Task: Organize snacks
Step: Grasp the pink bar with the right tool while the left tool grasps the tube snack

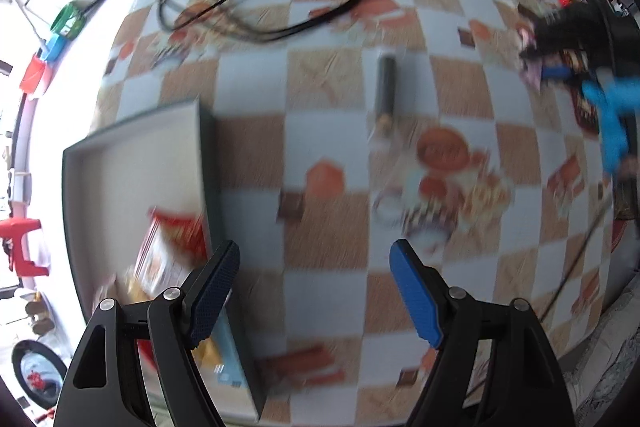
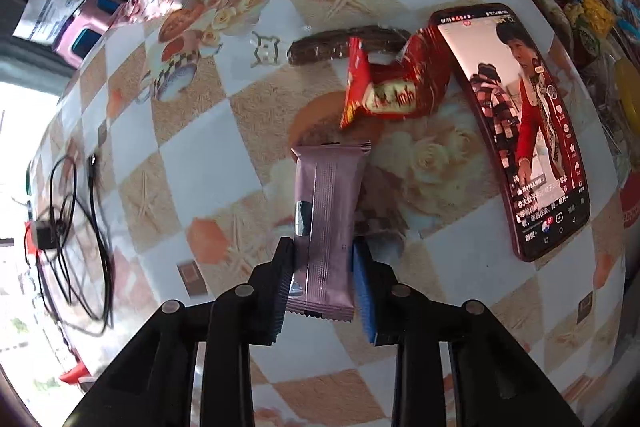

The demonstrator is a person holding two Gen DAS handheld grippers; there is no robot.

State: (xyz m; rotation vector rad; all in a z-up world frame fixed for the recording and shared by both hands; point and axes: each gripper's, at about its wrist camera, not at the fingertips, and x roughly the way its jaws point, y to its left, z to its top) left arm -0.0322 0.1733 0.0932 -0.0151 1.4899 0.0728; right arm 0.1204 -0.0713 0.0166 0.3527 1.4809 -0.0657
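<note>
Right gripper (image 2: 322,281): pinching the mauve bar (image 2: 326,223) at its near end, above the table (image 2: 200,163).
Left gripper (image 1: 316,293): spread, empty, right of the tray (image 1: 132,155).
Advice: lift straight up, clear of the red packet (image 2: 394,83); carry it level to the tray.

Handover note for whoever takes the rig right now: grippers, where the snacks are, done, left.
Right gripper: shut on the lilac snack bar, above the table.
Left gripper: open, empty, beside the grey tray.
Done: an orange-red packet lies in the tray; other items there are blurred.
Left: tray the lilac bar, then the red packet and brown bar next to the phone.
</note>
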